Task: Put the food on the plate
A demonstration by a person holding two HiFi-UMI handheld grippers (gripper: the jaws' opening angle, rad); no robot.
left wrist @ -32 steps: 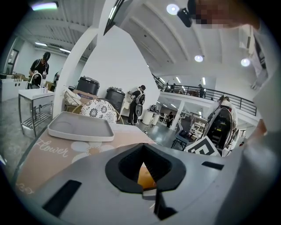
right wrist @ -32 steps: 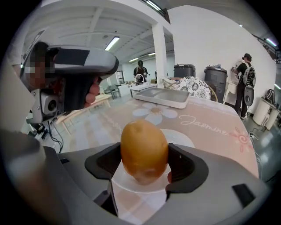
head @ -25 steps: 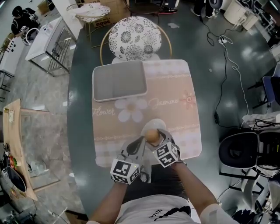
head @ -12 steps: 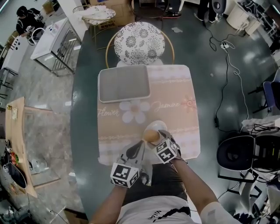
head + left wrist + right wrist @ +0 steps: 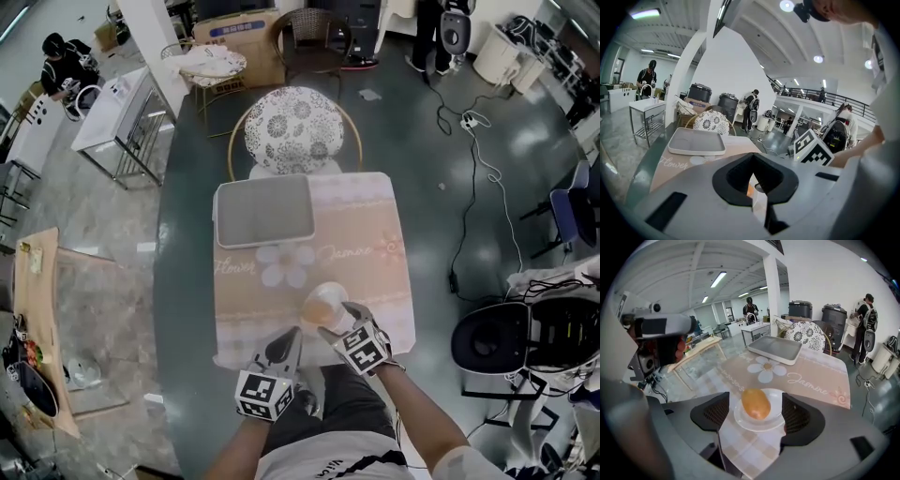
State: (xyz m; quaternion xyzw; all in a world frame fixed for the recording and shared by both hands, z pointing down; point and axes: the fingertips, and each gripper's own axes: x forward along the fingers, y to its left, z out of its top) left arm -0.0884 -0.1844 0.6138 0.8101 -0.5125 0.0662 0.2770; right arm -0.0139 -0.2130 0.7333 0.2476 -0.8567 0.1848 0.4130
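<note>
An oval golden-brown piece of food (image 5: 756, 403) lies on a small white plate (image 5: 743, 423) near the front edge of the table. My right gripper (image 5: 758, 414) is open, its two dark pads standing either side of the plate without touching the food. From the head view the food (image 5: 324, 307) sits on the plate (image 5: 332, 288) just ahead of the right gripper (image 5: 340, 320). The left gripper (image 5: 286, 345) hangs beside it at the table's front edge. Its jaws (image 5: 752, 183) are pressed together with nothing between them.
A grey rectangular tray (image 5: 265, 211) lies at the far left of the pink flowered tablecloth (image 5: 366, 234). A patterned round chair (image 5: 292, 129) stands behind the table. Cables and other chairs are on the floor to the right; people stand far off.
The right gripper has drawn back a little toward me from the food, which now lies on the plate. The head view has shifted and takes in more of the room.
</note>
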